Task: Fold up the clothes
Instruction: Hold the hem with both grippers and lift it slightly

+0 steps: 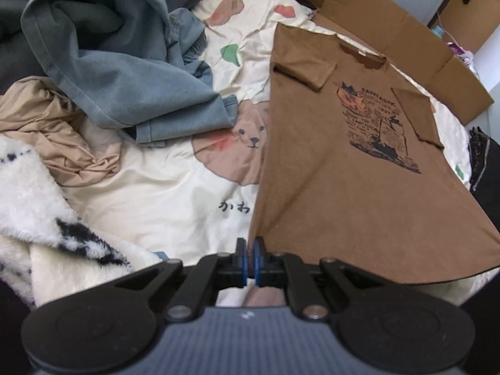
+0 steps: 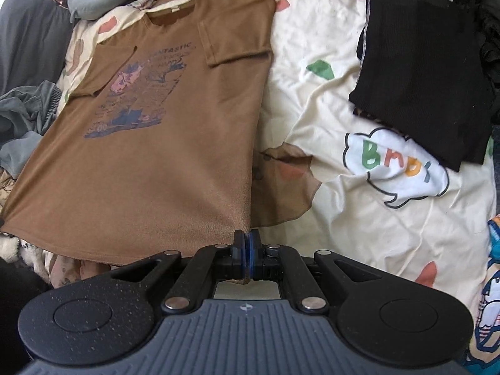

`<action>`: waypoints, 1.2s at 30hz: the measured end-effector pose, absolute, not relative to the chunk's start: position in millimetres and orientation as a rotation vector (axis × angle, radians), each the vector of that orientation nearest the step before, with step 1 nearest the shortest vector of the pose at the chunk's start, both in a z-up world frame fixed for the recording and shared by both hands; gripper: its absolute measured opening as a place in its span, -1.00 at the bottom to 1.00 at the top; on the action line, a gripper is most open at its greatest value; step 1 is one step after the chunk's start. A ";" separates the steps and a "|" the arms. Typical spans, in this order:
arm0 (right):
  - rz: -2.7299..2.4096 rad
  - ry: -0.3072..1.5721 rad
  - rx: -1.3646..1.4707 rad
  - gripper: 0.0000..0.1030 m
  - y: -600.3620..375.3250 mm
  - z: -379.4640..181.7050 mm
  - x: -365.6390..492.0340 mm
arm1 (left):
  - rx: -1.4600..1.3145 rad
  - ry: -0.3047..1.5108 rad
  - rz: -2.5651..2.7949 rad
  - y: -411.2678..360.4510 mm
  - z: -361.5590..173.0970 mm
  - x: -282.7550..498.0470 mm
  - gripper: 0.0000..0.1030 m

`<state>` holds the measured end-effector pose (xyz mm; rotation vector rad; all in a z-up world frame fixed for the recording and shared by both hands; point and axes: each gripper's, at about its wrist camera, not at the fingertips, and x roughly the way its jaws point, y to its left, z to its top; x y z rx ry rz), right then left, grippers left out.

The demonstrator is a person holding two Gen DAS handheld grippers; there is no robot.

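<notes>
A brown T-shirt (image 1: 350, 168) with a dark printed picture lies face up on the bed, both sleeves folded inward. My left gripper (image 1: 249, 250) is shut on its bottom left hem corner, which is raised off the cover. In the right wrist view the same brown T-shirt (image 2: 150, 156) stretches away from me, and my right gripper (image 2: 247, 243) is shut on its bottom right hem corner. The hem hangs taut between the two grippers, while the collar end rests on the bed.
A cream cartoon bed cover (image 1: 175, 187) lies beneath. Blue-grey garments (image 1: 118, 72), a tan cloth (image 1: 62, 137) and a fluffy white blanket (image 1: 40, 206) pile at the left. Folded black clothes (image 2: 425, 84) sit at the right. Flattened cardboard (image 1: 403, 40) stands behind the collar.
</notes>
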<state>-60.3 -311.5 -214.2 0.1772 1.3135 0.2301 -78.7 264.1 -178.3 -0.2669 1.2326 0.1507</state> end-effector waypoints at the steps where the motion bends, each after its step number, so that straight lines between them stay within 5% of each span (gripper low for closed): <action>1: 0.230 1.311 0.174 -1.00 -312.1 -211.7 -61.7 | -0.265 1.233 0.149 261.5 -174.3 -80.8 -0.92; 27: 0.168 1.399 0.198 -1.00 -338.4 -224.7 -133.6 | -0.318 1.314 0.144 244.5 -174.9 -157.0 -0.92; 36: 0.171 1.328 0.224 -1.00 -341.5 -189.9 -115.1 | -0.404 1.209 0.156 254.6 -142.0 -135.4 -0.93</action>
